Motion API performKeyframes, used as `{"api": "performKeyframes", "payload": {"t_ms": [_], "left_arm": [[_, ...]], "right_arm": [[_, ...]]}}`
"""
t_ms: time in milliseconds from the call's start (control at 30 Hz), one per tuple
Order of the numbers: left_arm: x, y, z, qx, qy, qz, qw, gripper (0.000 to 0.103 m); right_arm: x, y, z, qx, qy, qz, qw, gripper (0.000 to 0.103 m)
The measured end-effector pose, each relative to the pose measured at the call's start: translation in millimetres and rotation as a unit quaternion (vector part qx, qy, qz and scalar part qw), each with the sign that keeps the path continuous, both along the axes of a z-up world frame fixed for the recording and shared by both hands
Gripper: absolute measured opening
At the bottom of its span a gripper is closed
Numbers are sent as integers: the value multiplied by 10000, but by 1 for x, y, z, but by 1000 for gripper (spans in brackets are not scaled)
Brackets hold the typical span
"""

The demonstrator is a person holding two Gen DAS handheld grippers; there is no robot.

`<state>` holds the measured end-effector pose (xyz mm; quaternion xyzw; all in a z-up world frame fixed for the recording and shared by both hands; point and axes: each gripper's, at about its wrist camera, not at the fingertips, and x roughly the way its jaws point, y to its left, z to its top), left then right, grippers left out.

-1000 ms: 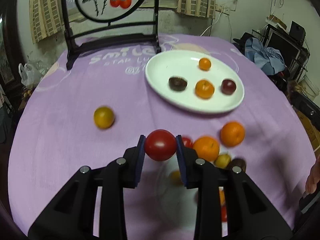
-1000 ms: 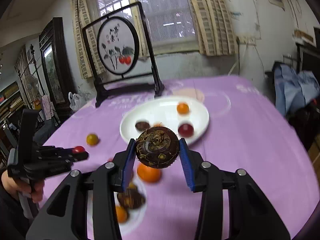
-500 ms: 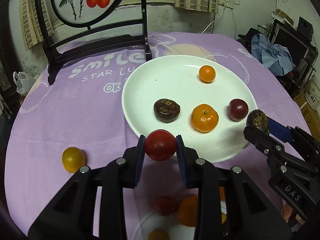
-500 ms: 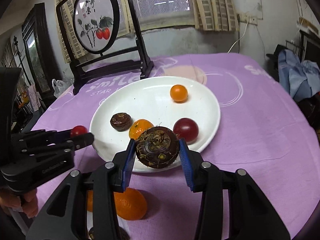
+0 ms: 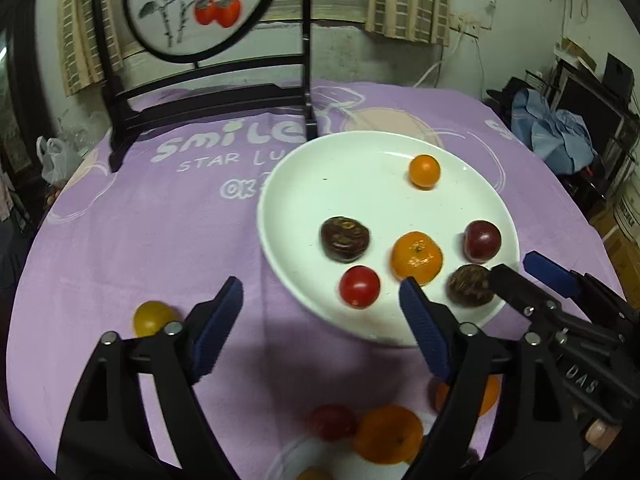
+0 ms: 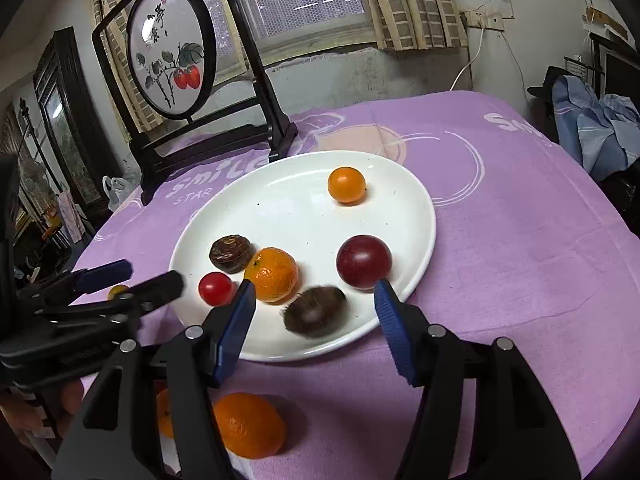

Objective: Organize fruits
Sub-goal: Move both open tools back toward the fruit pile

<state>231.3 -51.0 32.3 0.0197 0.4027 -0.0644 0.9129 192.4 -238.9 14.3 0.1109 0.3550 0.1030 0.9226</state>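
A white plate [image 5: 360,184] [image 6: 288,208] on the purple cloth holds a small orange [image 5: 424,171], a wrinkled dark fruit [image 5: 344,239], a mandarin [image 5: 417,257] and a purple plum [image 5: 482,241]. My left gripper [image 5: 319,286] hangs over the plate's near rim, jaws opening wide; the red tomato [image 5: 359,286] lies free on the plate between them. My right gripper [image 6: 315,285] is opening too, and the dark brown fruit [image 6: 314,312], blurred, rests on the plate just below its pads, untouched.
A yellow fruit [image 5: 152,318] lies on the cloth left of the plate. Oranges [image 5: 388,434] [image 6: 248,424] and a red fruit [image 5: 332,420] lie near the front, partly on a smaller plate. A black screen stand [image 5: 200,112] rises at the back.
Both grippers moved forward over the white plate, then opened. The red tomato dropped from the left one and the dark brown fruit from the right one onto the plate.
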Motion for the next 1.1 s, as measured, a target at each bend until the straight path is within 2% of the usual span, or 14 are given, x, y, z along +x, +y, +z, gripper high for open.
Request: {"api": "performKeyframes", "payload": {"t_ms": [100, 300, 433, 533, 667, 800, 1033, 1100], "left_arm": [[-15, 12, 2, 0, -119, 83, 9999, 90], [-50, 35, -7, -181, -39, 191, 9996, 91], [-69, 45, -12, -364, -20, 260, 9990, 92], [-80, 51, -19, -431, -27, 341, 9985, 92], [-88, 61, -28, -477, -58, 559, 9973, 92], [-91, 66, -28, -625, -12, 473, 9969, 92], [-99, 59, -26, -599, -2, 214, 9980, 92], [-99, 57, -26, -593, 23, 185, 9981, 92]], "right_arm": [[-3, -2, -3, -1, 107, 55, 9999, 62], [-13, -5, 0, -26, 253, 81, 9996, 62], [-28, 9, 5, -509, 275, 415, 9975, 62], [-42, 19, 6, -655, 280, 723, 9948, 62], [-58, 19, 0, -763, 325, 746, 9938, 62], [-68, 19, -7, -864, 507, 765, 9920, 62], [-115, 36, -13, -751, 443, 1727, 9811, 62], [-126, 44, -17, -872, 409, 1914, 9768, 62]]}}
